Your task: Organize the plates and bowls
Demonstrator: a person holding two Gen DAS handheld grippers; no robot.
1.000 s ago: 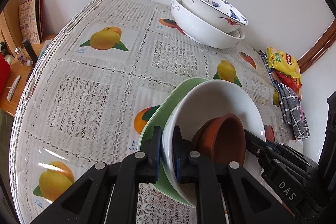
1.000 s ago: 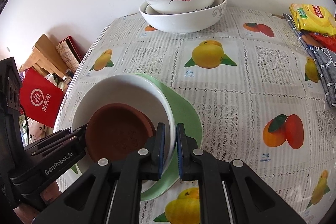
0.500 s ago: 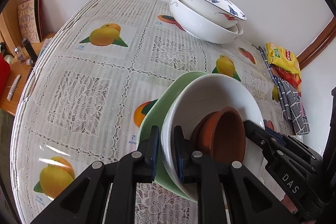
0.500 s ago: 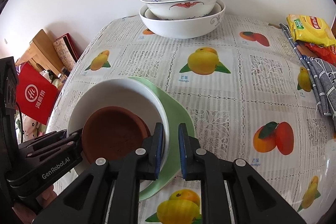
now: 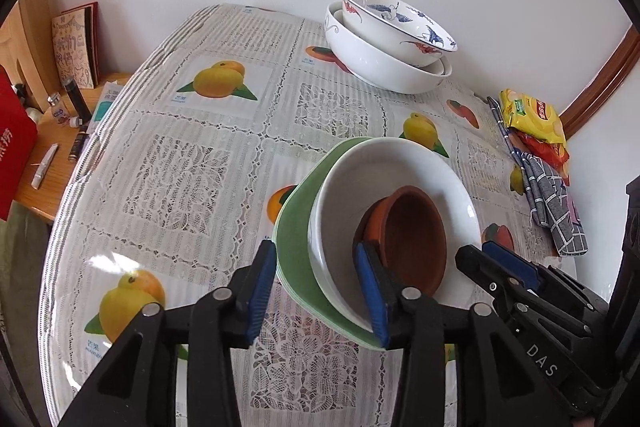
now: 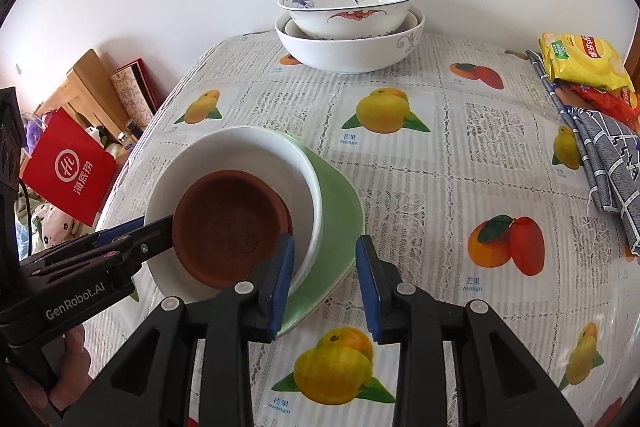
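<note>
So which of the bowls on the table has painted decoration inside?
The blue-and-red patterned bowl, nested on top of the far stack; the others are plain white or brown.

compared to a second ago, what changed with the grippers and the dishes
Both hand-held grippers, left and right, have just been opening and let go of the white bowl's rim, which remains between their pads. The bowl, brown dish, green plate and far bowl stack stayed put.
</note>
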